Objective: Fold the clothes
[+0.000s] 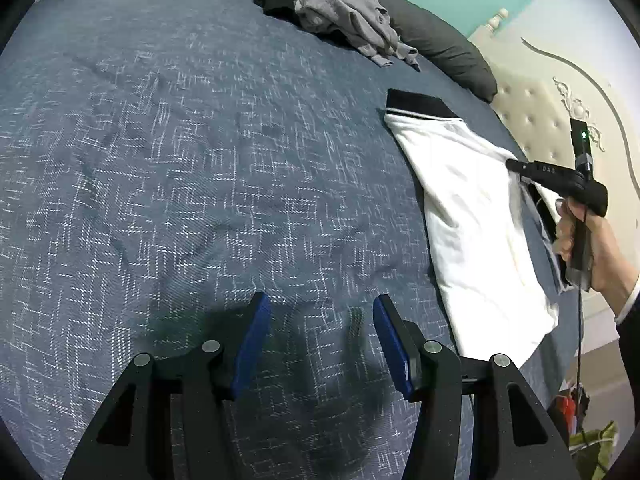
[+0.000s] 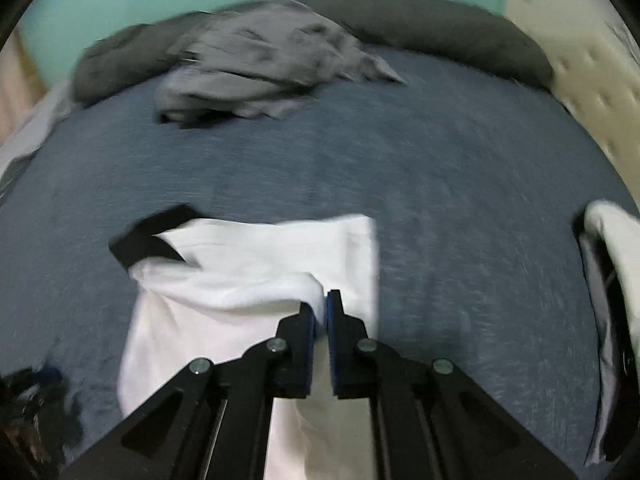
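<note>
A white garment (image 1: 472,216) with a black band (image 1: 420,104) lies partly folded on the blue bed cover (image 1: 180,160), at the right in the left wrist view. My right gripper (image 2: 325,300) is shut on a raised fold of this white garment (image 2: 240,256), with cloth pinched between the blue pads. In the left wrist view the right gripper (image 1: 510,164) reaches over the garment's far edge, held by a hand (image 1: 580,236). My left gripper (image 1: 320,304) hangs open over bare bed cover, left of the garment, with nothing between its fingers.
A crumpled grey pile of clothes (image 1: 340,8) sits at the far side of the bed against a dark bolster (image 1: 440,44). A cream tufted headboard (image 1: 532,112) borders the right. Another white cloth (image 2: 616,248) lies at the right edge in the right wrist view.
</note>
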Tool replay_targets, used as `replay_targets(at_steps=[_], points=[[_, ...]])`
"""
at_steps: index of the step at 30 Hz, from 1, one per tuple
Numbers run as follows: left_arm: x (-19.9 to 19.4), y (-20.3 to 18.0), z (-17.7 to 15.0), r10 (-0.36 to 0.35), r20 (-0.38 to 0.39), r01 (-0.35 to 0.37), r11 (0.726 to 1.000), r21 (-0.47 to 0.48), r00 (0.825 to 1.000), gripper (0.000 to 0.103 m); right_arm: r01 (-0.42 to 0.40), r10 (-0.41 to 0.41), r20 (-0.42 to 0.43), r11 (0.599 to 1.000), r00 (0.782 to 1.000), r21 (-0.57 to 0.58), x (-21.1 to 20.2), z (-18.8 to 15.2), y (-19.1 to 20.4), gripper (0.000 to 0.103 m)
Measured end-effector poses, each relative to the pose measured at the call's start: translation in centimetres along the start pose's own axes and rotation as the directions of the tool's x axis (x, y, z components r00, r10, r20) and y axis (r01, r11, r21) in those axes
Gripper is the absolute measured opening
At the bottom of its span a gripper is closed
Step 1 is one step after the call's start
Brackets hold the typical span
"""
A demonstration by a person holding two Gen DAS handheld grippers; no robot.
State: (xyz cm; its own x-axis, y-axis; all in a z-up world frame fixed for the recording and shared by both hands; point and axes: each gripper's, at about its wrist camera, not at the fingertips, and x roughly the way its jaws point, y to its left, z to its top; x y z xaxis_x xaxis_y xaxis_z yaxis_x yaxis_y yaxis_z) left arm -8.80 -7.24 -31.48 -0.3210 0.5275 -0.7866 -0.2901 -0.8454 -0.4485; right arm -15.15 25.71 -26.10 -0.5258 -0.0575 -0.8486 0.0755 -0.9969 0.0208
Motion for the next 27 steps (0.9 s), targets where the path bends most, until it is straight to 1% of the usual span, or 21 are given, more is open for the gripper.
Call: replay_targets(at_steps=[3,4,5,6,7,9,12,16,18,23,25,27], points=[[0.0,0.3,-0.2,-0.001,-0.003,0.001,1.000,-0.004,1.000,0.057,0.040,-0.041,0.040,0.999,0.998,0.035,-0.1,0.4,-1.2,0.006],[0.0,0.3,-0.2,-0.002,-0.004,0.002,1.000,-0.004,1.000,0.057,0.045,-0.047,0.049,0.998,0.998,0.045,-0.3,0.5,-1.5,0.008],[0.0,0.2,-0.2,-0.001,-0.004,0.001,1.000,-0.002,1.000,0.057,0.048,-0.050,0.049,0.998,0.998,0.046,-0.4,0.4,-1.5,0.017],[0.0,0.2,-0.2,-0.001,-0.005,0.001,1.000,0.001,1.000,0.057,0.059,-0.060,0.046,0.998,0.997,0.039,-0.5,0.4,-1.5,0.029],[0.0,0.1,-0.2,-0.001,-0.005,0.001,1.000,0.003,1.000,0.057,0.063,-0.064,0.050,0.998,0.997,0.030,-0.7,0.3,-1.4,0.032],[0.0,0.0,-0.3,-0.002,-0.006,0.002,1.000,0.005,1.000,0.057,0.035,-0.037,0.065,0.999,0.997,0.028,-0.9,0.2,-1.4,0.033],[0.0,-0.1,-0.4,-0.002,-0.007,0.002,1.000,0.006,1.000,0.057,-0.028,0.027,0.045,0.999,0.999,0.032,-0.5,-0.2,-1.3,0.036],[0.0,0.0,-0.2,-0.003,-0.004,0.003,1.000,0.003,1.000,0.057,-0.081,0.081,0.043,0.997,0.996,0.007,-0.3,-0.3,-0.1,0.037],[0.1,0.1,-0.2,-0.003,-0.003,0.003,1.000,0.001,1.000,0.057,-0.124,0.125,0.043,0.992,0.991,-0.022,0.1,-0.1,1.1,0.042],[0.1,0.1,-0.1,-0.011,-0.006,0.011,1.000,0.000,1.000,0.057,-0.170,0.177,0.030,0.971,0.984,-0.166,0.7,0.8,6.0,0.042],[0.1,0.1,0.0,-0.013,-0.007,0.013,1.000,-0.001,1.000,0.057,-0.185,0.191,0.012,0.960,0.981,-0.208,1.4,1.1,8.1,0.042],[0.1,0.1,0.0,-0.016,-0.008,0.016,1.000,-0.001,1.000,0.057,-0.192,0.196,-0.002,0.955,0.981,-0.225,2.3,1.4,9.6,0.033]])
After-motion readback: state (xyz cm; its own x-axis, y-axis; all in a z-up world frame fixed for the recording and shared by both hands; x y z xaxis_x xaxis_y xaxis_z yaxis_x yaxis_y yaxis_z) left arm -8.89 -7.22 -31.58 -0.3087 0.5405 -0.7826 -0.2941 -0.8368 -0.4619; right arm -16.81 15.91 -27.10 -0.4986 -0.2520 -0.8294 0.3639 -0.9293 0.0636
